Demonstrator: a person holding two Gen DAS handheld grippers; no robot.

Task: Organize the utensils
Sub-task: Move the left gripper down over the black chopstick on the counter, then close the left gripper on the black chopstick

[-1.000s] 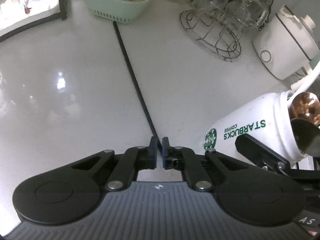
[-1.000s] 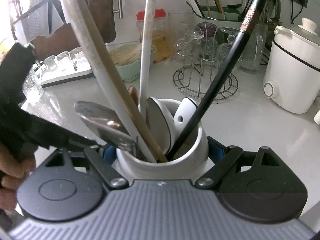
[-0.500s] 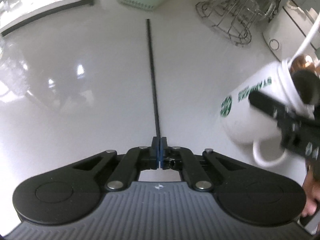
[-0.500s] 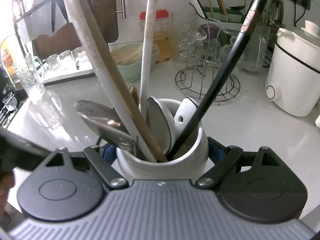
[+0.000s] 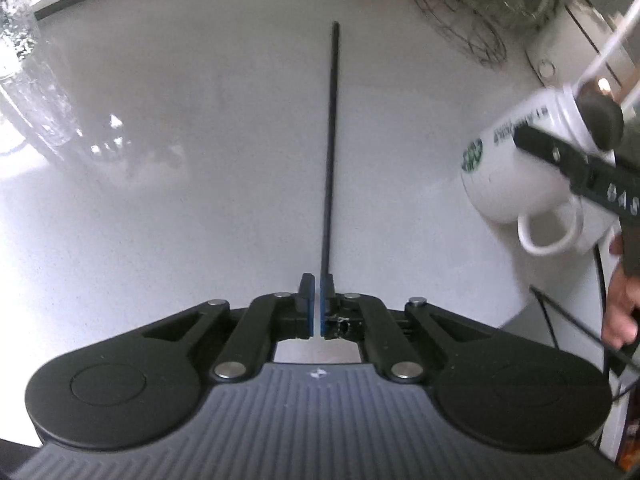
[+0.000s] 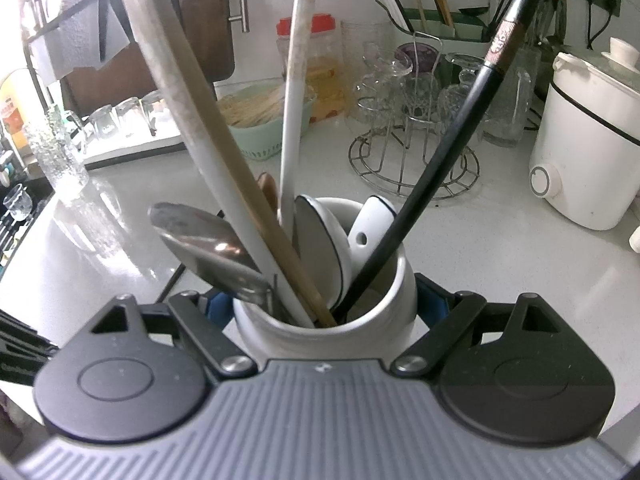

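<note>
Tongs (image 5: 316,294) in the left hand are pinched tight on one end of a thin black chopstick (image 5: 331,140). The chopstick sticks straight out from the blue pads (image 5: 307,306), away over the white counter (image 5: 160,200). I cannot tell if its far end touches the counter.

To the right in the same view, the right tongs (image 5: 576,168) hold a white mug (image 5: 520,176). The mug has a green round logo and a handle that hangs down. A hand (image 5: 622,304) grips those tongs low at the edge.

From the right wrist view, the right tongs (image 6: 324,304) are spread wide and squeeze the mug (image 6: 396,292) on both sides. The mug is full of things for eating. A long black chopstick (image 6: 440,160) leans to the right. A wooden chopstick (image 6: 224,148) leans to the left, touching a white one. Another white stick (image 6: 294,112) stands nearly straight up. A shiny metal spoon (image 6: 204,248) pokes out on the left. Two white spoons (image 6: 324,240) with dark rims sit in the middle.

Farther back on the counter is a wire rack (image 6: 412,160) with glasses on it. A white cooker (image 6: 588,148) stands at the right. A green basket (image 6: 264,120) of sticks sits at the back, near a tray of glasses (image 6: 120,128).
</note>
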